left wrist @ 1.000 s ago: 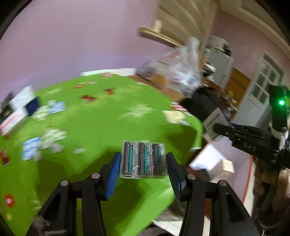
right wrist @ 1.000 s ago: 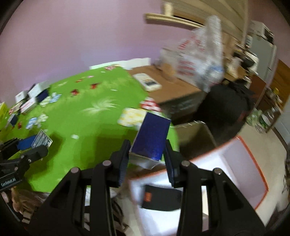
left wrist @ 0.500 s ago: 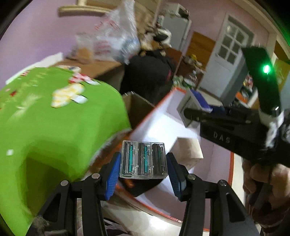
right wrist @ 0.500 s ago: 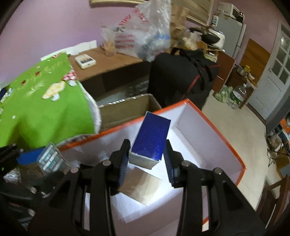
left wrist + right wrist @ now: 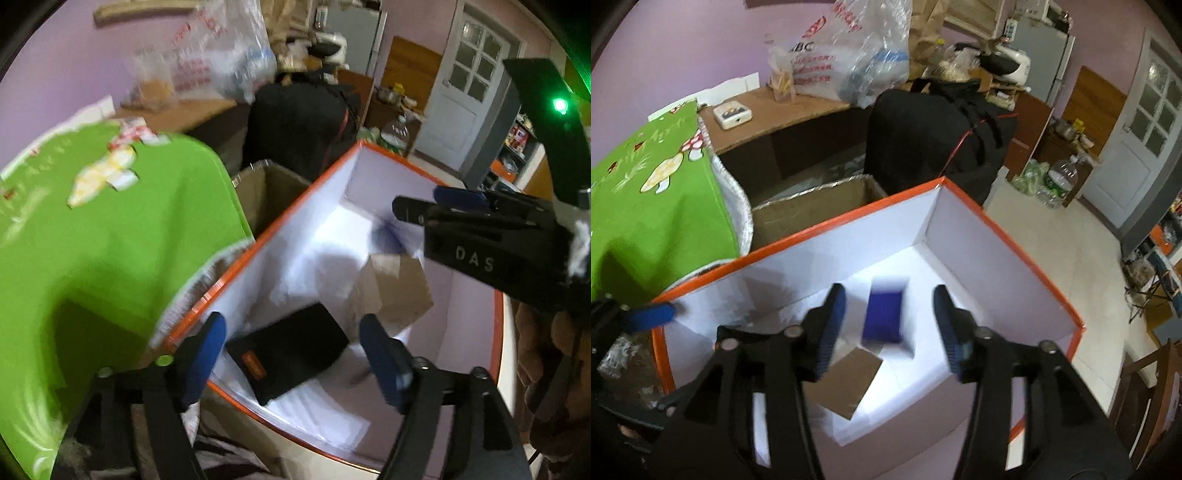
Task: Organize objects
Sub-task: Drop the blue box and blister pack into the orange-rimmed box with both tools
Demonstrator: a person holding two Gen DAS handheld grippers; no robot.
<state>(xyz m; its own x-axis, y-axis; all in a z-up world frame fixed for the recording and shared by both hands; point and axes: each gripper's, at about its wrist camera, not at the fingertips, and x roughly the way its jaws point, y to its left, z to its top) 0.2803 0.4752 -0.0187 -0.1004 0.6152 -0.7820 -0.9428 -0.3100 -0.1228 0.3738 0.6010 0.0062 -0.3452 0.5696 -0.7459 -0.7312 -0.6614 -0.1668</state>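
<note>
Looking back half a second, you still had the razor cartridge pack pinched in your left hand-held gripper (image 5: pixel 291 350) and the blue box clamped in your right hand-held gripper (image 5: pixel 888 326); at this moment both sets of jaws had just been opening and neither pressed on anything. Your left jaws stood wide with nothing between them, and the cartridge pack was gone from view; I could not tell where it had landed. Below that gap lay a black pouch (image 5: pixel 288 360) with an orange tag on the floor of the orange-rimmed white box (image 5: pixel 1008 236), and a brown cardboard piece (image 5: pixel 391 291) sat just beside it. Your right jaws stood parted too, and the blue box (image 5: pixel 884 314), blurred, was between the pads but clear of both, inside the white box above its floor and just beyond the cardboard piece. A second earlier both views had mostly shown the green-covered bench (image 5: pixel 92 240); now it sat off to the left, with the white box filling the middle of both views. Your right hand-held gripper showed at the right edge of the left wrist view, over the white box.
</note>
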